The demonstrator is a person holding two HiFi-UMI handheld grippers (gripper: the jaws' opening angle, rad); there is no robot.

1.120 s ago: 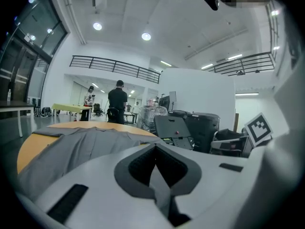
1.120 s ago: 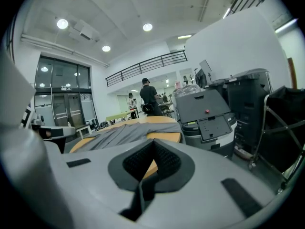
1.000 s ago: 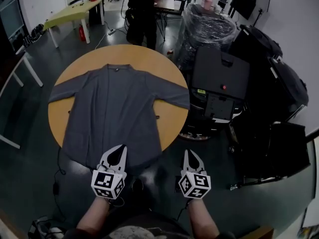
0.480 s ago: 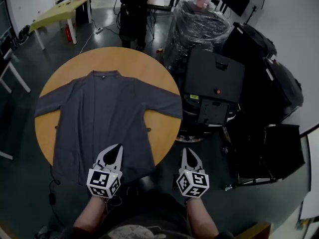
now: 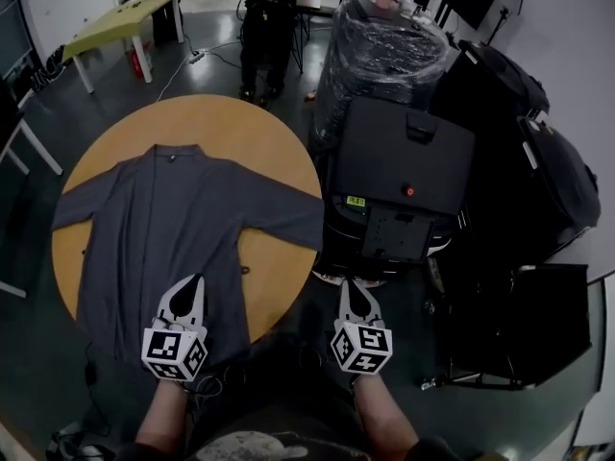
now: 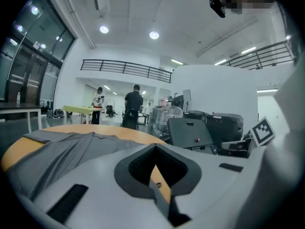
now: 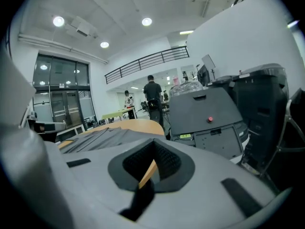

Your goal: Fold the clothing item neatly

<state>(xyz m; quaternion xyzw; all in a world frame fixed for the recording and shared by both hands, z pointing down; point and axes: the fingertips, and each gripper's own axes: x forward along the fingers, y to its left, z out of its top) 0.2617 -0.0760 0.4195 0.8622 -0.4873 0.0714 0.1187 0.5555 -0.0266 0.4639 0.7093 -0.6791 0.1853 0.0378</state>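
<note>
The soft grey long-sleeved garment [image 5: 183, 219] lies flat with its sleeves spread on the round tan wooden counter [image 5: 274, 137], and its hem droops over the near edge. The left claw [image 5: 195, 286] and right claw [image 5: 349, 288] are both pressed together, pinching nothing. The likely risk is that the limp cloth slides off the smooth top if 1 claw tugs the hem alone.

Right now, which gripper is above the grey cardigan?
The left gripper: its tips reach over the hem of the grey cardigan. The right gripper is off the round table, over the floor.
</note>
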